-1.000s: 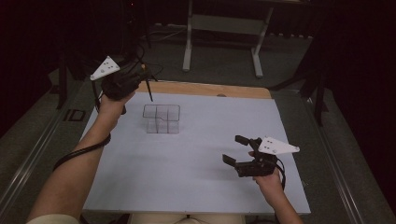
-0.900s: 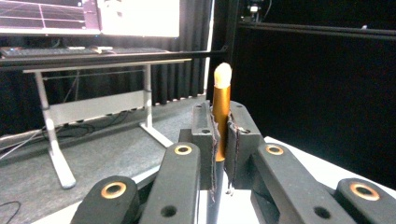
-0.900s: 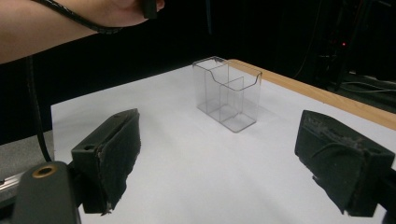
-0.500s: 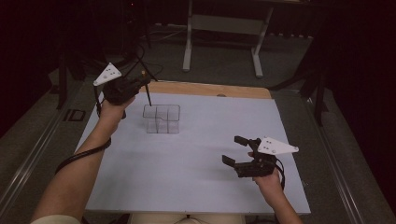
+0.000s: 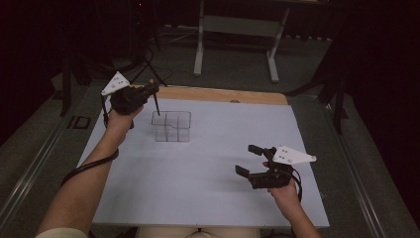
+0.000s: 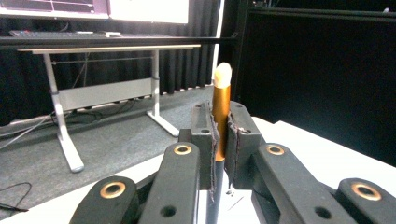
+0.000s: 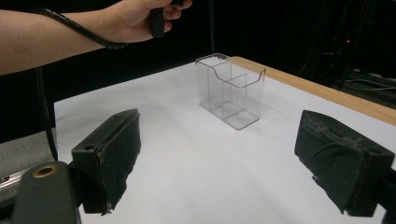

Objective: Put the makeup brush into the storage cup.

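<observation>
Your left claw [image 5: 148, 91], clamped on a brush [image 5: 155, 103], has moved in over the clear organizer [image 5: 171, 126] at the surface's [image 5: 208, 168] far left w/ tip dipping twd a compartment; insertion looks imminent. Right claw [image 5: 251, 160] idles open.

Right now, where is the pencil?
The pencil is clamped upright in the left gripper at the far left of the table, its dark lower end hanging just above the clear plastic holder.
</observation>
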`<state>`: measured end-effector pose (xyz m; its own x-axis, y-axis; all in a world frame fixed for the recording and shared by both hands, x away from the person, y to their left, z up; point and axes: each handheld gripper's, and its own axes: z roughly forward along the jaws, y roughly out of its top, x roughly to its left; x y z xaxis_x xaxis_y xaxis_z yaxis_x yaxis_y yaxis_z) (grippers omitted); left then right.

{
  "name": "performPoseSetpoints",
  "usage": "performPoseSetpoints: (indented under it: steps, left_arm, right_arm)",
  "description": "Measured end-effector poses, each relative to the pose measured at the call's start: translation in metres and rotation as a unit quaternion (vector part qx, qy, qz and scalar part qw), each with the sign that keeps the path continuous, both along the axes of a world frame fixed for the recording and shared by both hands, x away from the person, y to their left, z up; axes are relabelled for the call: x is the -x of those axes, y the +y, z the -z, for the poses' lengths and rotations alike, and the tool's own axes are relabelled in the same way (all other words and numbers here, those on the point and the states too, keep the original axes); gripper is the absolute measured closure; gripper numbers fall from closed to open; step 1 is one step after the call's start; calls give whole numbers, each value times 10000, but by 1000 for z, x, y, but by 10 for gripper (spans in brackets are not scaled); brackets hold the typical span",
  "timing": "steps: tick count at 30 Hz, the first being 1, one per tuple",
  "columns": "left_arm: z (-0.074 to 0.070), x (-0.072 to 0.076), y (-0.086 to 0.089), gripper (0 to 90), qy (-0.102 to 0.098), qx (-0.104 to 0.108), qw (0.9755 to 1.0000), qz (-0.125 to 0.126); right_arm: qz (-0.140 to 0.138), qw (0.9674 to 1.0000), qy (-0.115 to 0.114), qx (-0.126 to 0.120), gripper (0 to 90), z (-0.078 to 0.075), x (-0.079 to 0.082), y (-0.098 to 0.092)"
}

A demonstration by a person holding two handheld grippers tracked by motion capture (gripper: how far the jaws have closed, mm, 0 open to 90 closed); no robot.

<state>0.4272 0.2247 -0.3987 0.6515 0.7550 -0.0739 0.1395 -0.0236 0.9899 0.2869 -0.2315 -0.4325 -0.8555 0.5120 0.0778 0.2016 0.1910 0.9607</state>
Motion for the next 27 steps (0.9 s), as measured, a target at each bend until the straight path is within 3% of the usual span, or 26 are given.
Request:
performPoseSetpoints:
  steps: [16,17,19,23,27]
  left_arm:
    - [14,-2,-3,835,100,-142,9998,-71]
    - [14,-2,-2,817,129,-93,9999,-65]
    - [14,-3,-2,584,240,-29,9997,-65]
    - [10,-1,-2,514,298,58,9995,68]
    - [5,3,-2,450,293,12,9996,28]
  right_arm:
    - [9,10000,6,25,144,0,0,0]
    - [6,10000,17,15,144,0,0,0]
    - [9,10000,12,15,144,0,0,0]
    - [5,10000,-1,8,144,0,0,0]
    - [7,10000,1,17,144,0,0,0]
